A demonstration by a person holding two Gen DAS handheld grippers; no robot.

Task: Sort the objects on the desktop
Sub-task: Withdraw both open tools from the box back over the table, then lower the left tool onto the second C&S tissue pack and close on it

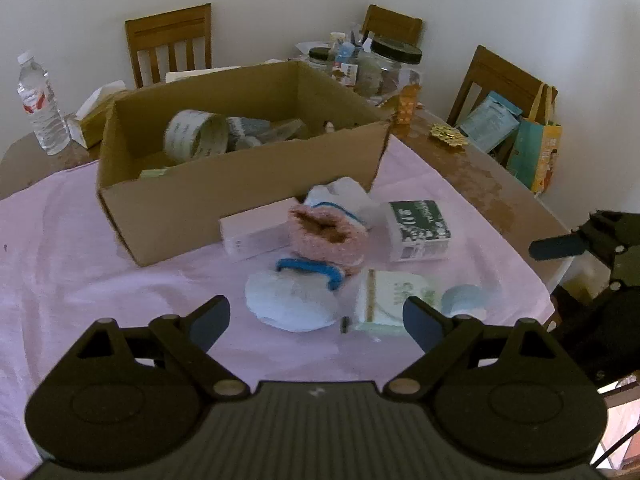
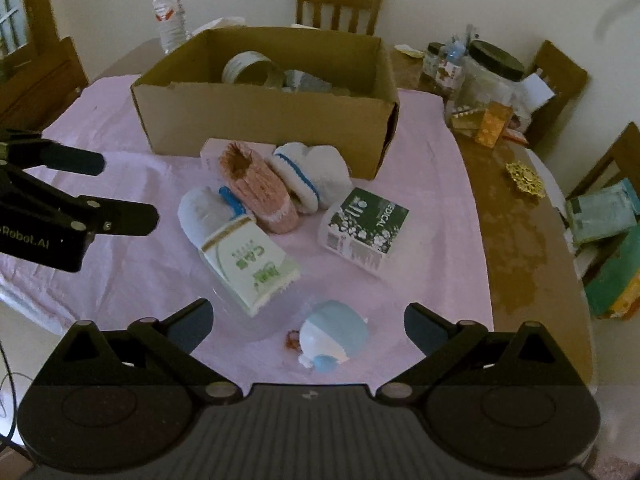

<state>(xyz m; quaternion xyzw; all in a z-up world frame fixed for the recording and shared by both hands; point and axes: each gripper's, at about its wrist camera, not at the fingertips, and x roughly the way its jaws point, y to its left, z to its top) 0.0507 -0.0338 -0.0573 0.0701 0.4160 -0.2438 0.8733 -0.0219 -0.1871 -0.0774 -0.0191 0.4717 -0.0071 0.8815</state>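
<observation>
An open cardboard box (image 1: 224, 200) (image 2: 256, 120) stands on the pink cloth and holds a tape roll (image 1: 196, 136) and other items. In front of it lie a pink knitted bootie (image 1: 326, 236) (image 2: 260, 188), white booties with blue trim (image 1: 292, 300) (image 2: 308, 172), a green-white packet (image 1: 388, 300) (image 2: 248, 260), a dark medical box (image 1: 420, 230) (image 2: 364, 226), a pale pink box (image 1: 256, 232) and a small blue-white ball-like toy (image 2: 334, 334). My left gripper (image 1: 316, 320) is open and empty above the white bootie. My right gripper (image 2: 308, 324) is open and empty around the blue-white toy.
A water bottle (image 1: 38, 104) (image 2: 170, 10), jars (image 1: 394, 68) (image 2: 488, 76), wooden chairs (image 1: 170, 44) and bags (image 1: 536, 148) surround the table. The bare wooden table edge (image 2: 520, 240) runs along the right.
</observation>
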